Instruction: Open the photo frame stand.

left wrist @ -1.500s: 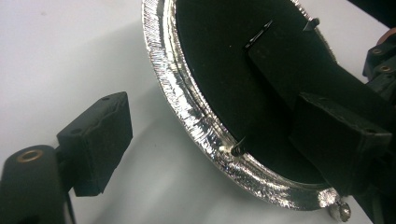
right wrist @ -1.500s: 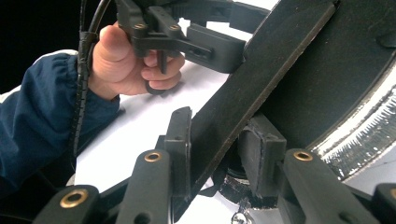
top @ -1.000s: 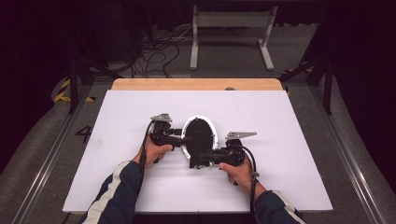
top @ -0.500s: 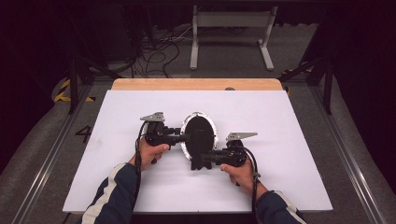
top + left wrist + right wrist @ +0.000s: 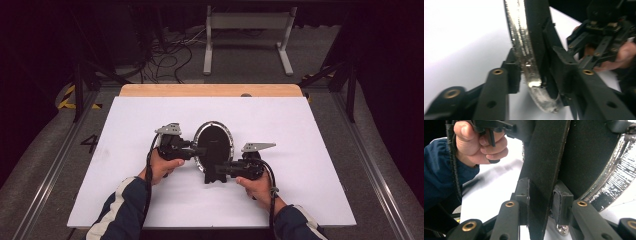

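Note:
An oval frame (image 5: 212, 142) with a black back and a glittery silver rim (image 5: 520, 37) is held tilted above the white table. My left gripper (image 5: 200, 150) comes in from the left. Its jaws have just been closing, and its pads (image 5: 512, 75) now press on the rim and the black back. My right gripper (image 5: 220, 170) comes in from the right. Its jaws have also just been closing, and they clamp the frame's black stand leg (image 5: 546, 157) from both sides. The silver rim (image 5: 614, 177) curves off to the right of that leg.
A white board (image 5: 300, 125) covers the table, with a wooden strip (image 5: 210, 90) along its far edge. Behind it are floor cables (image 5: 165, 55) and a metal stand (image 5: 247, 30). Rails run along both sides of the table.
The left gripper's jaws have closed onto the frame's rim, and that hand has risen a little. The right hand has kept still on the stand leg.

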A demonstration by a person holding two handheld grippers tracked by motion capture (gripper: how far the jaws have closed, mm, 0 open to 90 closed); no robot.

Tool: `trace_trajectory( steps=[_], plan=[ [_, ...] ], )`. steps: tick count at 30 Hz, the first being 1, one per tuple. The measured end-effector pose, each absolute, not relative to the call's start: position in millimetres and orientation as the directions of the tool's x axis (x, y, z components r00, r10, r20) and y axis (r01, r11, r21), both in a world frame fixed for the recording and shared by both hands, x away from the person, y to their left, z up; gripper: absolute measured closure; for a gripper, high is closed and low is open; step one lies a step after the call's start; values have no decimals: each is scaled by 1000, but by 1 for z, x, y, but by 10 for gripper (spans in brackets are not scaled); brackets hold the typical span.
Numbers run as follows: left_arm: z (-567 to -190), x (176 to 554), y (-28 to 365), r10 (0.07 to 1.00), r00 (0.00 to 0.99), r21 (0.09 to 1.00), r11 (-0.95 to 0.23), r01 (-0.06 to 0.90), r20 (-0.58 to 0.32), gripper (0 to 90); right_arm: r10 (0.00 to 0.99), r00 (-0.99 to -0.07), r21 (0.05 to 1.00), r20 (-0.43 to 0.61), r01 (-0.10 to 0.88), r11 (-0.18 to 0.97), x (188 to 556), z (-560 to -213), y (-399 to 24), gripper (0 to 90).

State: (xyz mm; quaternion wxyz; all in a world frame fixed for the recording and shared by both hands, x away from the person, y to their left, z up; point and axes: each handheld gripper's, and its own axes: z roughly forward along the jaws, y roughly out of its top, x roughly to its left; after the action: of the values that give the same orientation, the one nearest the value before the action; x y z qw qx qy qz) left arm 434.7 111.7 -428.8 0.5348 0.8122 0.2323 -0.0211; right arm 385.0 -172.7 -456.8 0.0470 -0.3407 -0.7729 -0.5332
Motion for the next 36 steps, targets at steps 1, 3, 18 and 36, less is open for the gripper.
trace_trajectory(
  steps=[1, 3, 18, 36],
  plan=[
    [-426, 432, 111, 355, 899, 866, -328, 377, -257, 648, 478, -763, 793, 436, 577, 197, 385, -456, -173, 711],
    [-420, 426, 108, 367, 910, 881, -342, 326, -194, 663, 482, -762, 796, 431, 573, 195, 385, -455, -174, 711],
    [-406, 406, 99, 439, 895, 904, -411, 117, 84, 706, 508, -774, 821, 378, 534, 202, 381, -445, -174, 707],
    [-433, 405, 98, 447, 889, 863, -484, 146, 101, 654, 528, -785, 819, 323, 512, 259, 375, -447, -166, 709]
  ],
)
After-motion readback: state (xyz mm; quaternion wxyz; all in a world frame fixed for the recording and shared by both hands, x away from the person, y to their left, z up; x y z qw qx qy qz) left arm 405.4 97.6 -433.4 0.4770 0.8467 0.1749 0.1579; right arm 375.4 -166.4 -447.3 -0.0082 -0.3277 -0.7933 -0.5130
